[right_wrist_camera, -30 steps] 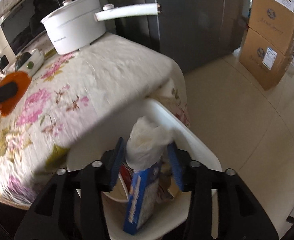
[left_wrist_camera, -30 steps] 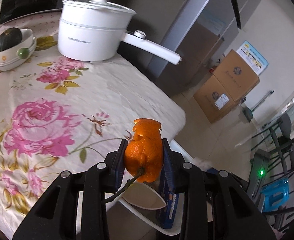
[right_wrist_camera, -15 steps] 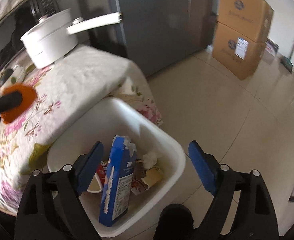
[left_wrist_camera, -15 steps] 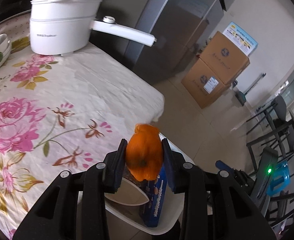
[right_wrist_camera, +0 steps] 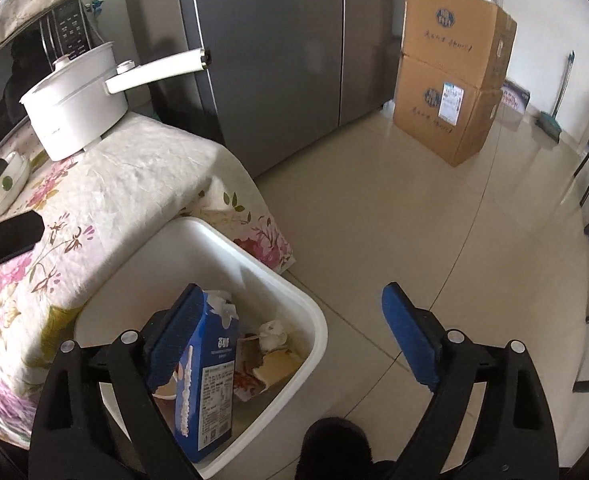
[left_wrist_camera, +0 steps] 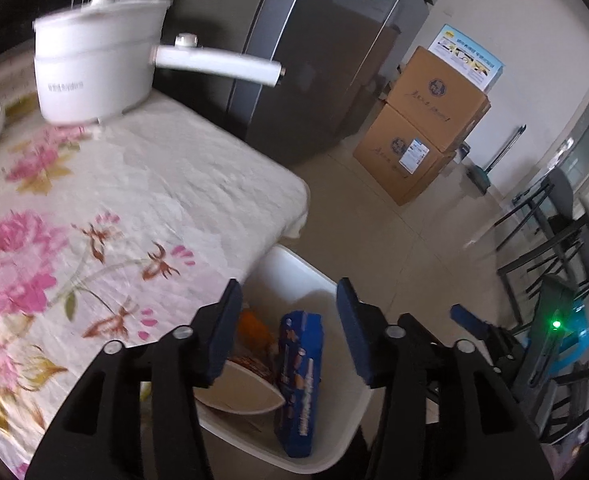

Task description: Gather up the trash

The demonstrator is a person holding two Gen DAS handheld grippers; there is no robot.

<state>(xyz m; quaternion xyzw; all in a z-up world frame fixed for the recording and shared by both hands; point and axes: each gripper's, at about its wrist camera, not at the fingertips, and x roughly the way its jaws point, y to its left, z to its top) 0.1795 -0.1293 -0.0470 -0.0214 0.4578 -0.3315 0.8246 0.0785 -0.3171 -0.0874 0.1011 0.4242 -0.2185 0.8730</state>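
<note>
Your bench (left_wrist_camera: pixel 142 200), under its flowered cloth, carried only the white pot (right_wrist_camera: pixel 74 116) at the far edge and a small bowl (right_wrist_camera: pixel 4 182) at the left edge. On the floor, against the bench's near corner, stood the white bin (right_wrist_camera: pixel 254 264), already holding a blue carton (right_wrist_camera: pixel 206 376), a paper bowl (left_wrist_camera: pixel 238 392), crumpled tissue (right_wrist_camera: pixel 272 332) and orange peel (left_wrist_camera: pixel 254 330). You were at the drop step. Your left claw (left_wrist_camera: pixel 288 330) hung above the bin, its jaws opening, nothing between them. Your right claw (right_wrist_camera: pixel 290 340) gaped wide and empty. Next, I judge, you needed to check the bench for leftover scraps.
</note>
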